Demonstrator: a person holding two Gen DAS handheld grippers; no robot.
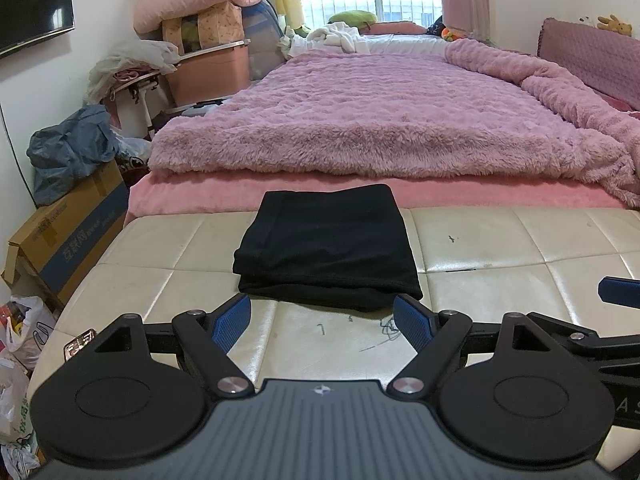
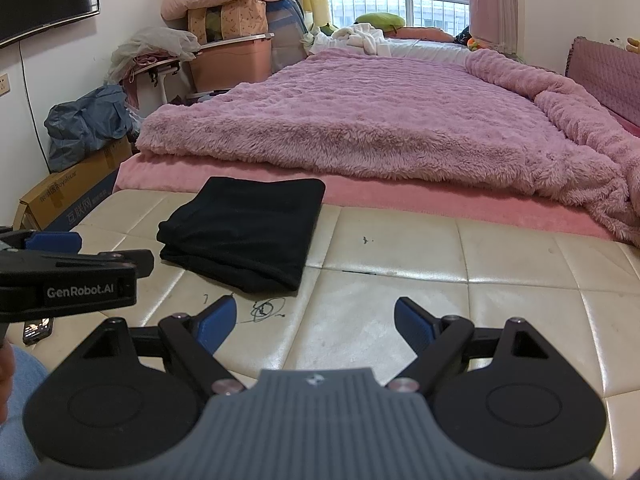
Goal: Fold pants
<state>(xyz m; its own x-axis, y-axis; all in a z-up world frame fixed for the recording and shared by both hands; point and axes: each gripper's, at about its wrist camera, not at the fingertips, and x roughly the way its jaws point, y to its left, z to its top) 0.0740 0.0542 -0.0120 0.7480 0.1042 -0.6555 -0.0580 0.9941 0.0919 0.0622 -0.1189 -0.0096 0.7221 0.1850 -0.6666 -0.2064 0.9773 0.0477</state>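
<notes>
A fluffy pink bed blanket runs past the frame's right edge. The folded black pants lie on the cream leather bench. Left gripper and right gripper gape wide, empty, short of the pants.

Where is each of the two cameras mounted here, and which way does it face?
Left wrist: on the left gripper, open, facing the folded black pants on the cream padded bench; the right gripper's blue pad shows at right.
Right wrist: on the right gripper, open, facing bare bench with the pants to its left; the left gripper shows at left.
Shared: pants, bench, fluffy pink blanket.
</notes>
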